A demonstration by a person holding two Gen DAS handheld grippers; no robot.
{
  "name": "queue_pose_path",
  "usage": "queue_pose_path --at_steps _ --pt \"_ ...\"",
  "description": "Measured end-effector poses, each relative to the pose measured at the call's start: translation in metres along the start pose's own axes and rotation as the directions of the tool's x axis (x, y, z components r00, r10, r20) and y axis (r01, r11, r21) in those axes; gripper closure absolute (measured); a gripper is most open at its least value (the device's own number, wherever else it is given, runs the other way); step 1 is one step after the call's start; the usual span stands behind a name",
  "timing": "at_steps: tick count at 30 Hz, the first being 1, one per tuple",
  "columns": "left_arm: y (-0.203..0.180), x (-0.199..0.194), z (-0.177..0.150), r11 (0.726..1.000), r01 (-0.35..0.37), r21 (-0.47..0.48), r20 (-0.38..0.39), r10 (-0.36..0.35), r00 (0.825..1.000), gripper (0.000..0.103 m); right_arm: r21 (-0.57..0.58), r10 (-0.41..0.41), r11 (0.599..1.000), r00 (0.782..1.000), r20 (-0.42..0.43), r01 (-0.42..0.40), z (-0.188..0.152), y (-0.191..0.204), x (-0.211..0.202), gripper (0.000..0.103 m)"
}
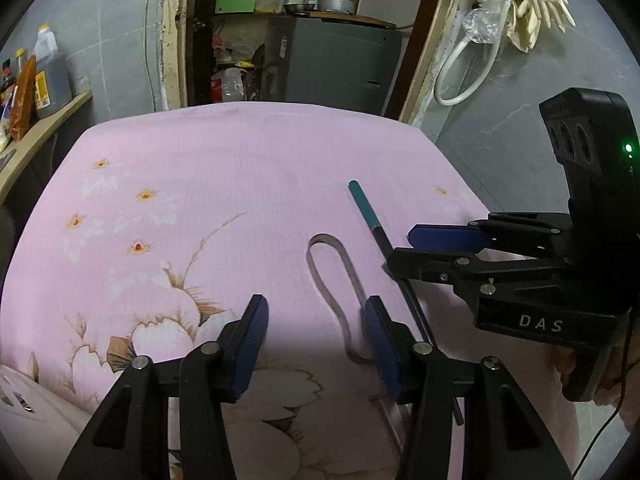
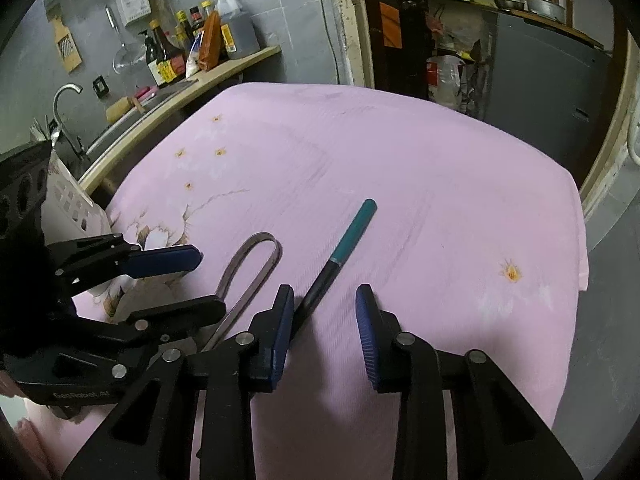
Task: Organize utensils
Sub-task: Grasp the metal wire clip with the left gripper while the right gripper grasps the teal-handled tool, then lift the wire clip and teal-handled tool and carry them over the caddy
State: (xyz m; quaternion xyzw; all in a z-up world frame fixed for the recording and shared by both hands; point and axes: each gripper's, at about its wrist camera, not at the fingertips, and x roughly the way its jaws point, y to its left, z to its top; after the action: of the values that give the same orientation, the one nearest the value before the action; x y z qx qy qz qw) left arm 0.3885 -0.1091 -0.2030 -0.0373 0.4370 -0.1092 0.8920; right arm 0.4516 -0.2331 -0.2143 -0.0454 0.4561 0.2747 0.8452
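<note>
Left wrist view: your left tool (image 1: 316, 340) and right tool (image 2: 325, 330) hover released over tongs (image 1: 332, 280) and the teal-handled utensil (image 2: 340, 256), lying side by side on the tabletop (image 1: 240, 168), ready for pickup.

A pink floral cloth (image 2: 400, 168) covers the bench. Left of it runs a wooden counter (image 2: 224, 68) crowded with bottles — a big jug (image 2: 236, 28) of dark liquid, sauce bottles (image 2: 164, 56), an orange pouch (image 2: 211, 42). A curved tap (image 2: 64, 108) stands nearer, with a white basket (image 2: 72, 204) just beside the cloth's edge. On the grey tiled wall hang a strainer (image 2: 124, 56) and a wooden grater (image 2: 66, 44). Beyond the bench, a doorway shows cluttered shelves (image 1: 256, 4) and a grey cabinet (image 1: 336, 60). Right of the door — pale rubber gloves (image 1: 536, 12) and a white hose (image 1: 468, 68).
</note>
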Motion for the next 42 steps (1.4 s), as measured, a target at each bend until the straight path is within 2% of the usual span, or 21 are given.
queue_pose_path --at_steps 5,10,14,17,24,26,28,35,42 --pt "0.0 0.0 0.0 1.0 0.001 0.0 -0.001 -0.001 1.0 0.058 -0.02 -0.018 1.0 0.999 -0.035 0.017 0.005 0.003 0.0 0.079" --pt "0.009 -0.003 0.001 0.995 0.059 -0.074 0.004 -0.059 0.998 0.057 -0.007 -0.03 1.0 0.997 -0.071 0.029 0.002 0.003 -0.003 0.087" --pt "0.008 0.0 0.003 0.995 0.071 -0.075 -0.004 -0.072 0.997 0.057 -0.001 -0.03 1.0 0.994 -0.101 0.03 -0.007 -0.001 -0.01 0.09" --pt "0.0 0.003 0.006 0.998 0.056 -0.035 -0.016 -0.057 0.998 0.057 0.014 -0.033 0.999 0.993 -0.117 0.035 -0.017 -0.006 -0.016 0.092" --pt "-0.018 0.015 0.019 0.997 -0.042 0.068 -0.054 0.045 0.998 0.059 0.099 -0.006 0.995 0.99 -0.141 0.02 -0.022 -0.021 -0.019 0.092" --pt "-0.022 0.02 0.023 0.992 -0.074 0.105 -0.064 0.081 0.995 0.067 0.112 -0.012 0.993 0.99 -0.138 0.027 -0.018 -0.025 -0.016 0.092" --pt "-0.023 0.022 0.026 0.99 -0.071 0.119 -0.072 0.08 0.994 0.072 0.125 -0.015 0.992 0.99 -0.137 0.033 -0.013 -0.027 -0.01 0.091" --pt "-0.011 0.016 0.023 0.997 -0.03 0.07 -0.078 0.035 0.996 0.078 0.141 -0.04 0.988 0.983 -0.178 0.066 0.012 -0.029 0.012 0.091" --pt "-0.018 0.019 0.021 0.991 -0.055 0.125 -0.086 0.067 0.994 0.078 0.119 -0.086 0.987 0.976 -0.201 0.111 0.028 -0.018 0.025 0.096"
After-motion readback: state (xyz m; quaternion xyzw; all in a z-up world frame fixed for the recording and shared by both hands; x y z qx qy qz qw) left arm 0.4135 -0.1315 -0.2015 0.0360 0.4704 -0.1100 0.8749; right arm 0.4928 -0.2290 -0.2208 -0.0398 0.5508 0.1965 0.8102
